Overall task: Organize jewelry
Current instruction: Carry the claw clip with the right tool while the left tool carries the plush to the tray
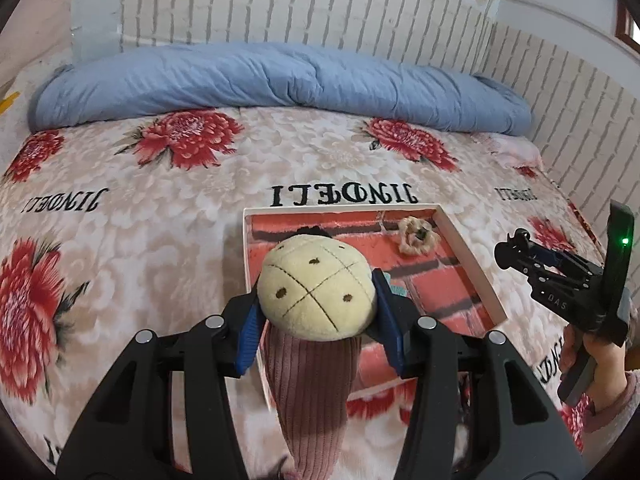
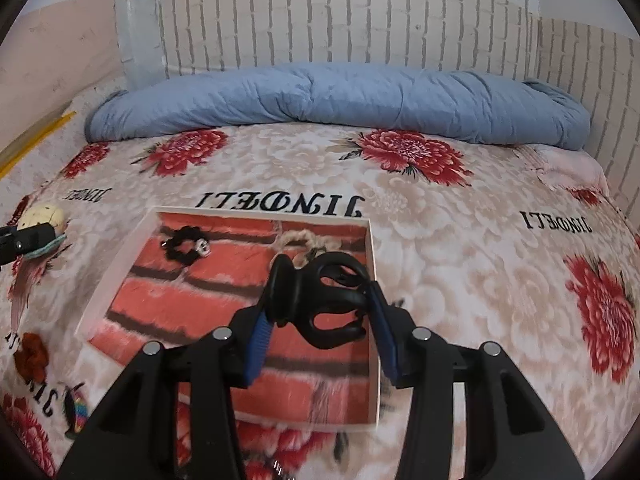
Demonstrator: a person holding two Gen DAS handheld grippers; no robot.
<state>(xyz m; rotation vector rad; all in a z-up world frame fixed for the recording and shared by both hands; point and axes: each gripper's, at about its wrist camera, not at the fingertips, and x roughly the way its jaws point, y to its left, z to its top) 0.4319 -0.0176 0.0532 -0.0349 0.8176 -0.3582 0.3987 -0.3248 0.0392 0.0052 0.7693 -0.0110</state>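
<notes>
My left gripper (image 1: 317, 307) is shut on a cream plush ball hair accessory (image 1: 316, 294) with a pink ribbed fabric tail, held over the near left corner of a white-rimmed tray (image 1: 468, 252) with a red brick pattern. My right gripper (image 2: 318, 314) is shut on a black claw hair clip (image 2: 320, 300) above the tray (image 2: 116, 276). In the tray lie a black scrunchie (image 2: 185, 247) and a beige scrunchie (image 2: 304, 240), the beige one also in the left wrist view (image 1: 416, 236). The right gripper shows at the right in the left wrist view (image 1: 516, 250).
The tray rests on a floral bedspread (image 1: 120, 240). A rolled blue quilt (image 1: 280, 80) lies at the far side against a white brick-pattern wall. A brown scrunchie (image 2: 32, 354) and a multicoloured item (image 2: 76, 412) lie left of the tray.
</notes>
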